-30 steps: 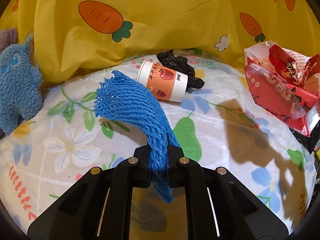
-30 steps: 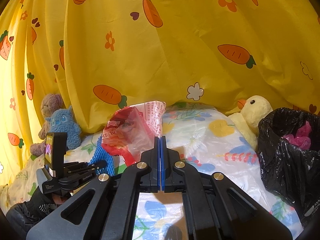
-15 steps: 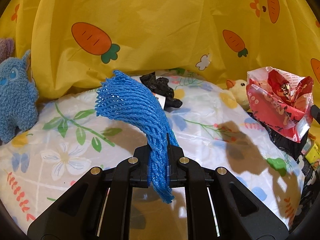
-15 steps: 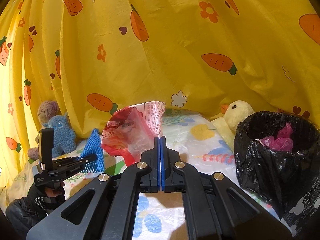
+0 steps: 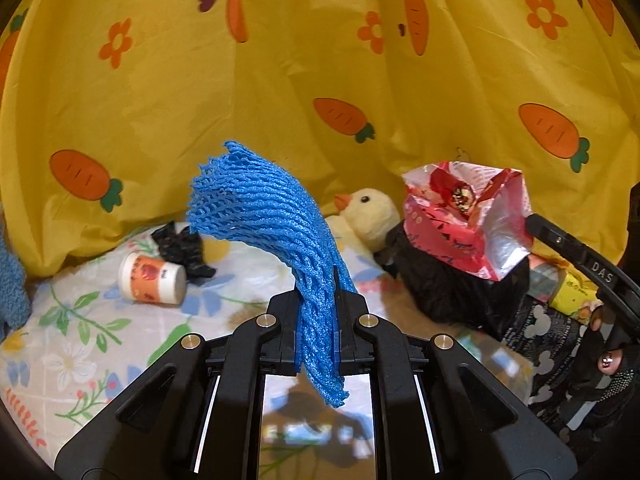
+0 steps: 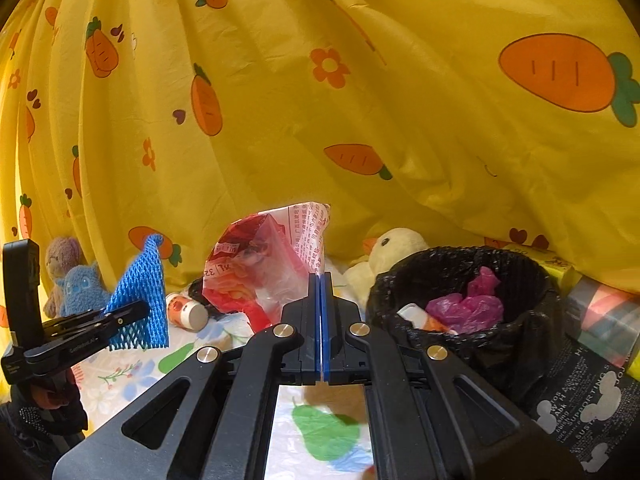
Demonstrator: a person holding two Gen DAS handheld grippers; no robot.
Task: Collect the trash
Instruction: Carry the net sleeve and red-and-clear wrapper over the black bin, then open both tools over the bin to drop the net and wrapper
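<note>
Blue foam net (image 5: 276, 236) pinched in left gripper (image 5: 318, 304); right gripper (image 6: 321, 280) pinches red wrapper (image 6: 256, 268).

A yellow curtain (image 6: 360, 80) printed with orange carrots, flowers and hearts hung across the whole far side. Below it lay a white bedsheet (image 5: 80, 332) with a pattern of flowers, green leaves and pears. A yellow plush duck (image 5: 368, 216) with an orange beak sat at the far edge of the bed, against the curtain. At the far left a blue plush toy (image 6: 82, 288) stood just in front of a brownish plush bear (image 6: 64, 256). On the right lay a black bag with white mouse-head prints and lettering (image 6: 580, 404).
</note>
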